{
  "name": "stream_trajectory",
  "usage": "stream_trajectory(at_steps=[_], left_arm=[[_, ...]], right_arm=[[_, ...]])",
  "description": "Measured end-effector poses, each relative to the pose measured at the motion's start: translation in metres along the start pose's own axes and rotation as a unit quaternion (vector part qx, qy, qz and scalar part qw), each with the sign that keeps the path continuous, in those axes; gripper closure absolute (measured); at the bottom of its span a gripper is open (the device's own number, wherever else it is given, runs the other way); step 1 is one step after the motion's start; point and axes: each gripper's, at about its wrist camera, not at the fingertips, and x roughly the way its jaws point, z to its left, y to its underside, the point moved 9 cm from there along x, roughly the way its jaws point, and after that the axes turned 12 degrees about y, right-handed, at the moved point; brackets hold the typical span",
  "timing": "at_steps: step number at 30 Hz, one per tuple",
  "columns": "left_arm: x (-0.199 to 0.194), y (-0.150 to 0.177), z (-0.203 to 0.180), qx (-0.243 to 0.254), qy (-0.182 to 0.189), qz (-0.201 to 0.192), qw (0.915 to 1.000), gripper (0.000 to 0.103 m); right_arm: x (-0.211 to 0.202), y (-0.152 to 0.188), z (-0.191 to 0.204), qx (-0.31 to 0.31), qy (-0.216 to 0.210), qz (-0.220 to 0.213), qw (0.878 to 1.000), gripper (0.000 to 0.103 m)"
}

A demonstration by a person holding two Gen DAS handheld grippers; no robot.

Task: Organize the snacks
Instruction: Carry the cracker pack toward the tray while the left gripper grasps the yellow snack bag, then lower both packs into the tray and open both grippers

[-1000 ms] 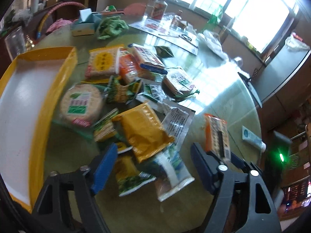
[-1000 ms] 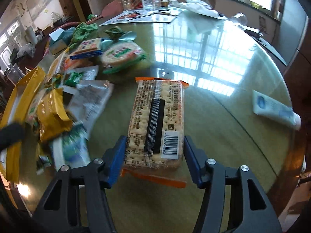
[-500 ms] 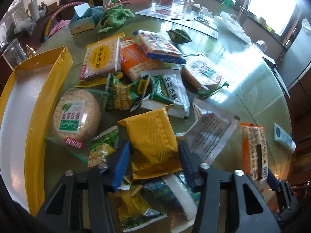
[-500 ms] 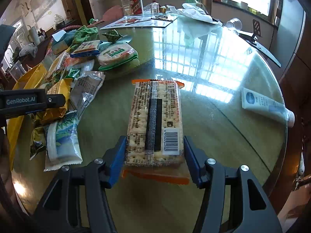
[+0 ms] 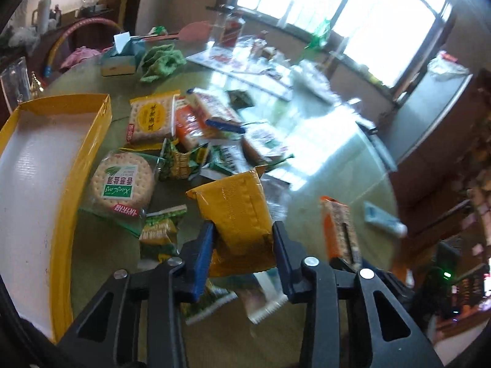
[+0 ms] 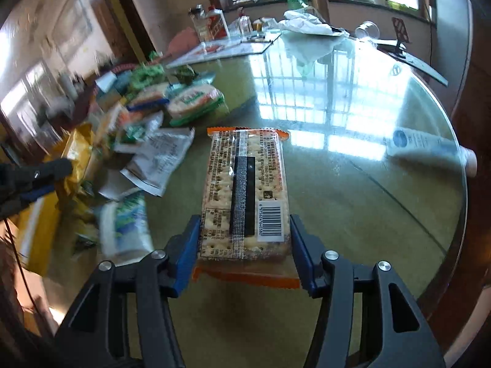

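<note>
A pile of snack packs lies on the round glass-topped table (image 5: 322, 159). My left gripper (image 5: 242, 230) has its jaws closing on a yellow packet (image 5: 236, 211); the blue pads press its sides, and it hangs tilted above the pile. To the left stands a yellow tray (image 5: 102, 122) with a white floor and nothing in it. My right gripper (image 6: 244, 224) is shut on a long cracker pack (image 6: 245, 184) with orange ends, barcode side up, just over the table. That cracker pack (image 5: 339, 230) also shows at the right of the left wrist view.
A round cracker pack (image 5: 122, 184), a square yellow cracker pack (image 5: 150, 118) and small green packets lie beside the tray. A white tube (image 6: 429, 147) rests near the table's right edge. A tissue box (image 5: 119, 58), green cloth (image 5: 162, 61), papers and bottles sit farther back.
My left gripper came forward over the pile, closed round the yellow packet and raised it. My right gripper kept its hold on the cracker pack and shifted slightly sideways.
</note>
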Motion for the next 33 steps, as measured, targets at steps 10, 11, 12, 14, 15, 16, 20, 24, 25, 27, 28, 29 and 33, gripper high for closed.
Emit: stream_trajectory(at_steps=[10, 11, 12, 14, 15, 16, 20, 24, 25, 27, 28, 29, 33], left_arm=[[-0.069, 0.0, 0.029, -0.041, 0.034, -0.045, 0.9976, 0.077], [-0.074, 0.001, 0.035, -0.048, 0.034, -0.048, 0.9971, 0.077], [-0.081, 0.002, 0.042, -0.053, 0.036, -0.052, 0.9966, 0.077], [-0.094, 0.007, 0.059, -0.064, 0.028, -0.059, 0.9958, 0.077], [-0.1, 0.007, 0.068, -0.071, 0.024, -0.062, 0.9953, 0.077], [-0.104, 0.01, 0.077, -0.08, 0.021, -0.064, 0.9945, 0.078], [-0.128, 0.018, 0.117, -0.127, 0.025, -0.082, 0.9882, 0.078], [-0.152, 0.022, 0.151, -0.14, -0.014, -0.101, 0.9848, 0.078], [-0.155, 0.023, 0.162, -0.143, -0.027, -0.102, 0.984, 0.078], [-0.158, 0.027, 0.179, -0.144, -0.051, -0.097, 0.9835, 0.078], [-0.157, 0.03, 0.188, -0.144, -0.069, -0.095, 0.9825, 0.078], [-0.156, 0.033, 0.197, -0.143, -0.087, -0.092, 0.9816, 0.078], [-0.143, 0.044, 0.221, -0.147, -0.115, -0.067, 0.9801, 0.078]], right_arm=[[-0.078, -0.023, 0.073, -0.025, -0.076, -0.094, 0.992, 0.046], [-0.084, -0.023, 0.089, -0.038, -0.089, -0.098, 0.99, 0.046], [-0.087, -0.021, 0.098, -0.045, -0.097, -0.096, 0.99, 0.046], [-0.089, -0.015, 0.134, -0.073, -0.129, -0.08, 0.986, 0.046], [-0.09, -0.011, 0.148, -0.083, -0.144, -0.074, 0.983, 0.046], [-0.089, -0.008, 0.164, -0.094, -0.154, -0.068, 0.981, 0.046], [-0.083, 0.013, 0.237, -0.148, -0.198, -0.036, 0.968, 0.046], [-0.08, 0.029, 0.294, -0.197, -0.216, -0.024, 0.956, 0.046], [-0.077, 0.031, 0.305, -0.208, -0.214, -0.021, 0.954, 0.046], [-0.07, 0.039, 0.331, -0.231, -0.21, -0.009, 0.95, 0.046], [-0.065, 0.042, 0.337, -0.238, -0.207, 0.0, 0.949, 0.046], [-0.06, 0.045, 0.346, -0.246, -0.203, 0.006, 0.948, 0.046], [-0.039, 0.059, 0.373, -0.287, -0.16, 0.007, 0.945, 0.046]])
